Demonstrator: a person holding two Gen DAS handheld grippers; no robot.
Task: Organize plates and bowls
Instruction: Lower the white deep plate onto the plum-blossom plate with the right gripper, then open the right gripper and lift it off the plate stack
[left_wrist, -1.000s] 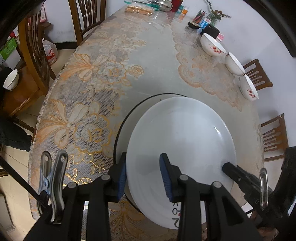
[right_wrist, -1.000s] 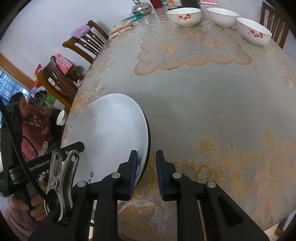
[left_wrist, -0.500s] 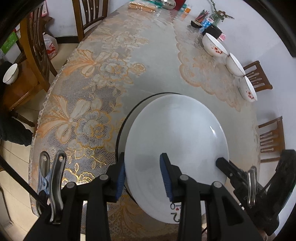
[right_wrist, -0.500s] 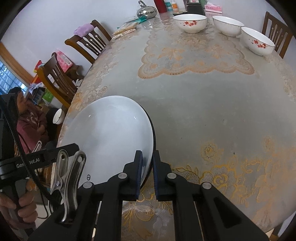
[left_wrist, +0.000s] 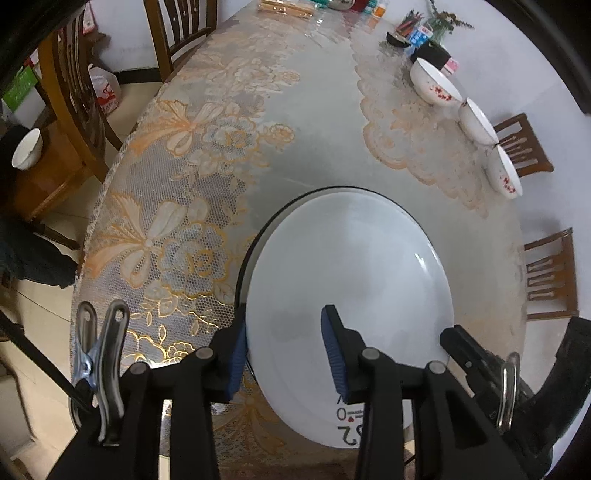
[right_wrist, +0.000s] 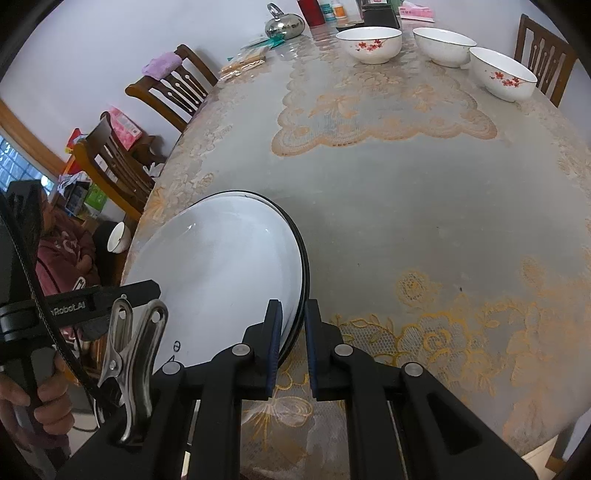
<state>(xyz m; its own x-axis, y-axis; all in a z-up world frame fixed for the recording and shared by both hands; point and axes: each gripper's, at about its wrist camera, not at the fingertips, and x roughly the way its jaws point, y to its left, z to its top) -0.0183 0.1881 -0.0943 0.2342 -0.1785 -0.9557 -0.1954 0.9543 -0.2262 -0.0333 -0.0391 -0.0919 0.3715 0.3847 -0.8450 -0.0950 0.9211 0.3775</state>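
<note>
Looking down my left gripper (left_wrist: 282, 349), I have its blue-padded jaws standing wide around the near-left rim of the white plate (left_wrist: 351, 280), one pad outside the edge, the other over the glossy face. The plate is round, smooth and shiny, and it sits on a second plate with a thin black rim (left_wrist: 255, 240) that peeks out along the far-left side. The stack lies at the near edge of the table (left_wrist: 314, 147), which wears a lace cloth of orange and grey flowers under a clear glossy cover.

Only the left view shows the printed digits on the plate's near edge, just beside my right pad, plus a small white bowl on the wooden side table (left_wrist: 26, 149) left of the plate.

Over to my right gripper (right_wrist: 291, 336): jaws narrow, pinched on the right edge of the plates, white plate (right_wrist: 221, 273) and black-rimmed one (right_wrist: 303, 266) both between the pads. This view alone gives the stack's edge-on layering and the three bowls upright: a blossom-painted bowl (right_wrist: 369, 44), a plain white bowl (right_wrist: 445, 46) and another blossom bowl (right_wrist: 502, 74), lined up far beyond the plate, well apart from it. A steel kettle (right_wrist: 284, 24) gleams left of them.
</note>
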